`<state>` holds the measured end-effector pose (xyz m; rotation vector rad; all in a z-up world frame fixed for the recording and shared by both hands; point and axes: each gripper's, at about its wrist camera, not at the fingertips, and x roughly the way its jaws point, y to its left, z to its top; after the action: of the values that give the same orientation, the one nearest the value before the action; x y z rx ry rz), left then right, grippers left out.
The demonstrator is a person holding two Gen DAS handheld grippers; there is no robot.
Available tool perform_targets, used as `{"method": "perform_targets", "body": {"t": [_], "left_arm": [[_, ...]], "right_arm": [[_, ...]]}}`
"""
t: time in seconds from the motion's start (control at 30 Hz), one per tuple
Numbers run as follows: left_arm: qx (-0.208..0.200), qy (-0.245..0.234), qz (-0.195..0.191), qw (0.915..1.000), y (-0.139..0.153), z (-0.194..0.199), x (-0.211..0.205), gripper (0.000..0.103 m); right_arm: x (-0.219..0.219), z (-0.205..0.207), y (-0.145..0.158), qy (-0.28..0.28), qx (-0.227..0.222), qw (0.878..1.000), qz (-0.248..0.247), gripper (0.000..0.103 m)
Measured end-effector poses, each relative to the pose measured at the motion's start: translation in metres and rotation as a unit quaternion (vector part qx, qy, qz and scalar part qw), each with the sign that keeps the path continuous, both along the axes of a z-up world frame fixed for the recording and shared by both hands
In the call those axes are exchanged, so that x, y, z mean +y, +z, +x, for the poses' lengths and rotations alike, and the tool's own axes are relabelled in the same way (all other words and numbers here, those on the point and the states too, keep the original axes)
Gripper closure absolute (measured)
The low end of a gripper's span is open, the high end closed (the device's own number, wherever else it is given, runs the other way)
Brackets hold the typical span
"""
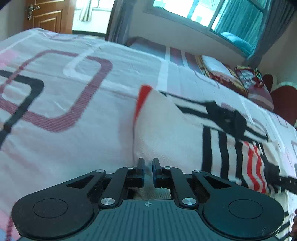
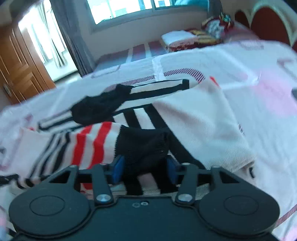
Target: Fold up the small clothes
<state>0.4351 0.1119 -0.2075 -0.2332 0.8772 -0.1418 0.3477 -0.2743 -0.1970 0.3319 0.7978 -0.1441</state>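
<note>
Patterned bedsheet (image 1: 78, 96), bright window (image 2: 130, 9), wooden door (image 1: 50, 14), grey curtain (image 2: 70, 37)

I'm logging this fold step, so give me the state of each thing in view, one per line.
left gripper: shut on the garment's pale part
right gripper: jaws part open around a black bunched bit
striped garment: crumpled, partly lifted off the bedsheet
door: open
pillows: lying by the headboard

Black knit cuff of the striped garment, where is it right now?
In the right wrist view, the black knit cuff sits low at centre, bunched between the right gripper fingers, beside the red-and-white striped sleeve on the pink patterned bedsheet.
</note>
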Motion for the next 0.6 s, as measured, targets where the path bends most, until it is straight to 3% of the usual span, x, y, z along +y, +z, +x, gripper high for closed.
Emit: {"method": "perform_targets", "body": {"t": [0.13,0.2,0.23,0.27,0.47,0.6], "left_arm": [[0.019,-0.007,-0.017,0.9997,-0.001,0.024,0.006,0.095],[0.029,-0.018,-0.028,0.999,-0.006,0.037,0.004,0.095],[0.031,-0.017,-0.03,0.9989,-0.007,0.044,0.003,0.095],[0.032,-0.016,-0.037,0.9987,-0.008,0.05,0.003,0.095],[0.031,-0.016,-0.048,0.9982,-0.014,0.081,-0.003,0.095],[0.026,-0.013,-0.043,0.9987,-0.017,0.098,-0.007,0.095]], "right_arm": [[-0.002,0.004,-0.004,-0.006,0.011,1.0,-0.003,0.055],[0.003,0.007,-0.006,0.0,0.014,1.0,-0.009,0.066],[0.005,0.008,-0.005,0.004,0.013,1.0,-0.013,0.08],[0.007,0.008,-0.004,0.01,0.011,1.0,-0.007,0.087],[0.011,0.0,0.014,0.02,-0.017,0.999,-0.024,0.09],[0.013,-0.002,0.021,0.023,-0.024,0.997,-0.068,0.09]]}}
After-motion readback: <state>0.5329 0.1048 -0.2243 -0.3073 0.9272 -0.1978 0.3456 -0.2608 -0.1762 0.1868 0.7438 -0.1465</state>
